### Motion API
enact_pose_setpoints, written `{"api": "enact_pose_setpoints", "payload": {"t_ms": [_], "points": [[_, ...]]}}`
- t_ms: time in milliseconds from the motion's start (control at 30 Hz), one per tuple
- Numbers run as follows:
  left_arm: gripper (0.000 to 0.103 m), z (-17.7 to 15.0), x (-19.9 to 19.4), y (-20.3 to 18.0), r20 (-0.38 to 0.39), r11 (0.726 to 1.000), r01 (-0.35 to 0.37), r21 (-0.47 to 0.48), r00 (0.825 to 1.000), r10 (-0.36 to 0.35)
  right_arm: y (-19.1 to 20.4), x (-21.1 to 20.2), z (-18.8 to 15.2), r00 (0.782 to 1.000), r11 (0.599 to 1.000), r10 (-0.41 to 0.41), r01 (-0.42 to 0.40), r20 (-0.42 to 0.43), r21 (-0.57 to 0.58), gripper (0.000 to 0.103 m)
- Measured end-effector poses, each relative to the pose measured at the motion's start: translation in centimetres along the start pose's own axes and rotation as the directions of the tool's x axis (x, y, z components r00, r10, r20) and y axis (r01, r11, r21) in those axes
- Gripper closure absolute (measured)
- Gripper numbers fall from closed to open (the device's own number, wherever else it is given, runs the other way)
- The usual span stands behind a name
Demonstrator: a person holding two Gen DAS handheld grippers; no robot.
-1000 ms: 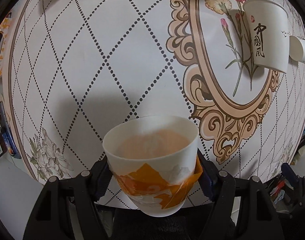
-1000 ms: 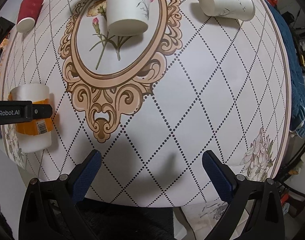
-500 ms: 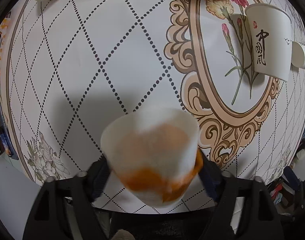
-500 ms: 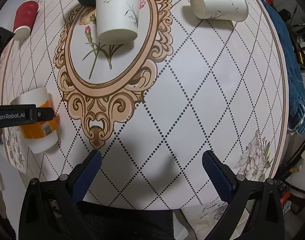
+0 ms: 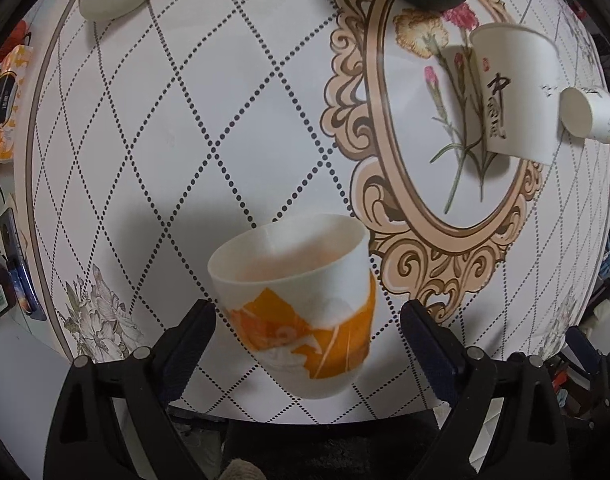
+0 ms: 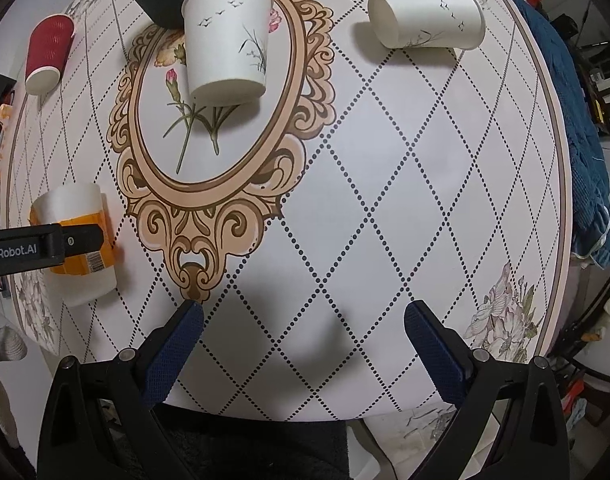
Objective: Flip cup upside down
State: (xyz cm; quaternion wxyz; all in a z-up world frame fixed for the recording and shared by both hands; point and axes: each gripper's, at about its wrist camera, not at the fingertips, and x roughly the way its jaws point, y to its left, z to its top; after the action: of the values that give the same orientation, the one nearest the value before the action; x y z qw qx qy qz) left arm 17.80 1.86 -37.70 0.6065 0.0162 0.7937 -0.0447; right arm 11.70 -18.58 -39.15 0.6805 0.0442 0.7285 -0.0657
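Bare tablecloth (image 6: 405,208) lies open ahead of the right gripper (image 6: 303,320); paper cups (image 6: 227,40) crowd the far side.

The left gripper (image 5: 308,320) has its jaws spread wide, and neither dark-blue pad (image 5: 193,330) seems to touch anything, though blur makes that hard to judge. In the right wrist view its black finger (image 6: 45,246) reaches in from the left. The right gripper (image 6: 303,320) hangs at the near edge, jaws wide apart.
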Motion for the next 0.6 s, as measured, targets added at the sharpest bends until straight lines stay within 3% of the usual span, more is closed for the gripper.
{"api": "enact_pose_setpoints", "payload": {"t_ms": [233, 433, 600], "points": [[0.008, -0.4, -2.5, 0.8, 0.034, 0.999, 0.032, -0.019, 0.999, -0.031, 0.1, -1.2, 0.0, 1.000, 1.000, 0.003, -0.003, 0.017, 0.003, 0.001], [0.008, -3.0, -6.5, 2.8, 0.103, 0.998, 0.054, -0.039, 0.993, -0.049, 0.0, -2.6, -0.5, 0.999, 1.000, 0.011, -0.011, 0.038, 0.012, 0.001], [0.008, -5.5, -9.1, 2.2, 0.188, 0.998, 0.024, -0.059, 0.982, -0.012, 0.6, -4.3, -1.4, 0.998, 0.999, 0.030, -0.030, 0.060, 0.013, 0.001]]}}
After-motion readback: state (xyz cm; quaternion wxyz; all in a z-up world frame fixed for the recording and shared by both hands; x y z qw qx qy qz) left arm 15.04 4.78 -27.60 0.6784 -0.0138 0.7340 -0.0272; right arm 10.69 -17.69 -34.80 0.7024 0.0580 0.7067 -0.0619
